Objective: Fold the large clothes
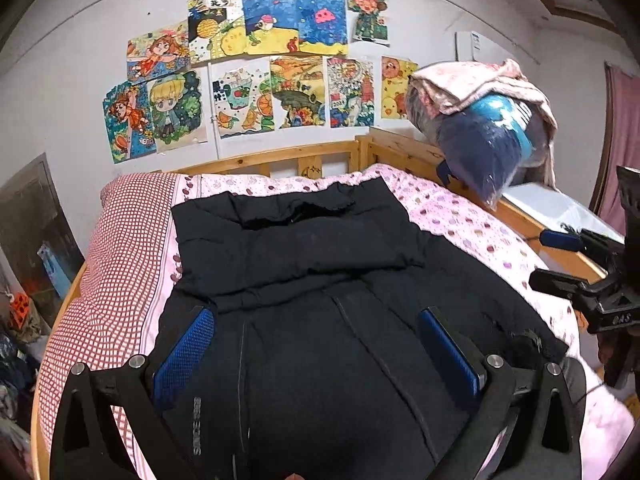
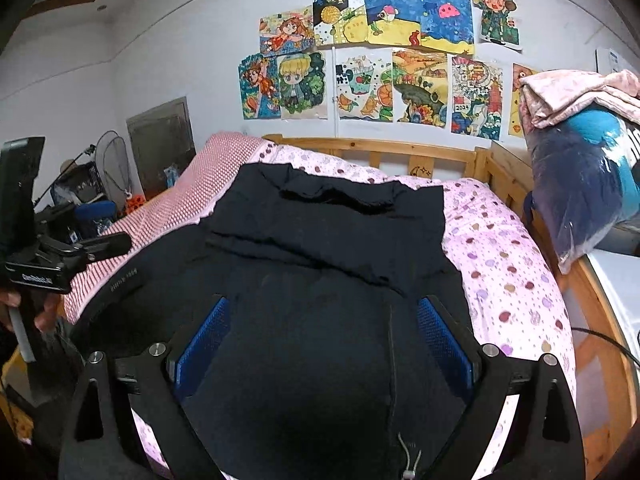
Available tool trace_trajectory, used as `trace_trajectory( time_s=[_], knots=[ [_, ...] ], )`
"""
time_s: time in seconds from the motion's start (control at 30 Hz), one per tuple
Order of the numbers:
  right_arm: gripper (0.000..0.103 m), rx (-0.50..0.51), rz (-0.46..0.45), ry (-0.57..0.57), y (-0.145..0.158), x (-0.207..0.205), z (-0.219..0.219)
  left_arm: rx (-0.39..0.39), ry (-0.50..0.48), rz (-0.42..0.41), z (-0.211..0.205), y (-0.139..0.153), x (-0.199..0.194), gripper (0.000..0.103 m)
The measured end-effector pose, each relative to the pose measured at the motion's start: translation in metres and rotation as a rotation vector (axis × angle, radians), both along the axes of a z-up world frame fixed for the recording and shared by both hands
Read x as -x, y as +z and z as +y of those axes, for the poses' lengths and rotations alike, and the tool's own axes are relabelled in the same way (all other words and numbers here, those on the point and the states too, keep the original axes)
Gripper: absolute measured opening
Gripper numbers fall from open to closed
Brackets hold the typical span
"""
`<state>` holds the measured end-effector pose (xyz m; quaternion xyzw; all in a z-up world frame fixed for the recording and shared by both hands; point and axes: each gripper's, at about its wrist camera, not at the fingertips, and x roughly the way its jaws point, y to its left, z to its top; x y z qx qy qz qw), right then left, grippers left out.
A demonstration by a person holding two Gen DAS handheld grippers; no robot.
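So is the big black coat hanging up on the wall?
No, the black coat lies spread flat on the pink dotted bedsheet, and only colourful drawings are stuck on the wall.

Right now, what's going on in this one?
A person holds a gripper in each hand over a black padded coat spread on a bed with pink dotted bedding. The left gripper and right gripper are both open, gripping nothing. The coat's top part looks already folded down over the body; the lower part lies flat.
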<state>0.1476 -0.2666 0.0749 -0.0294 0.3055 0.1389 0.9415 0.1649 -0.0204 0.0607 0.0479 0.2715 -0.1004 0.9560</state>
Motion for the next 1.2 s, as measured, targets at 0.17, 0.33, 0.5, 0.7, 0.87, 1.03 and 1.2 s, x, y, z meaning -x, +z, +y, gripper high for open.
trace_trajectory(
  time_s=[0.17, 0.33, 0.5, 0.7, 0.87, 1.03, 1.2],
  knots=[
    [0.092, 0.016, 0.010, -0.006, -0.013, 0.021, -0.004, 0.006, -0.039, 0.049, 0.006, -0.017, 0.016, 0.103],
    [0.092, 0.034, 0.025, -0.013, -0.028, 0.036, -0.006, -0.023, -0.039, 0.063, 0.008, -0.033, 0.033, 0.103],
    [0.092, 0.018, 0.040, -0.021, -0.042, 0.047, -0.010, -0.018, -0.039, 0.072, 0.009, -0.048, 0.045, 0.103],
    [0.092, -0.001, 0.065, -0.029, -0.061, 0.058, -0.006, -0.037, -0.059, 0.080, 0.006, -0.066, 0.060, 0.103],
    [0.092, 0.032, 0.087, -0.021, -0.081, 0.068, 0.002, -0.069, -0.058, 0.091, 0.005, -0.086, 0.075, 0.103],
    [0.092, 0.063, 0.118, -0.014, -0.098, 0.077, 0.007, -0.050, -0.052, 0.116, 0.011, -0.105, 0.088, 0.103],
    [0.092, 0.077, 0.139, -0.026, -0.111, 0.087, 0.008, -0.039, -0.037, 0.111, 0.013, -0.118, 0.095, 0.103]
  ],
)
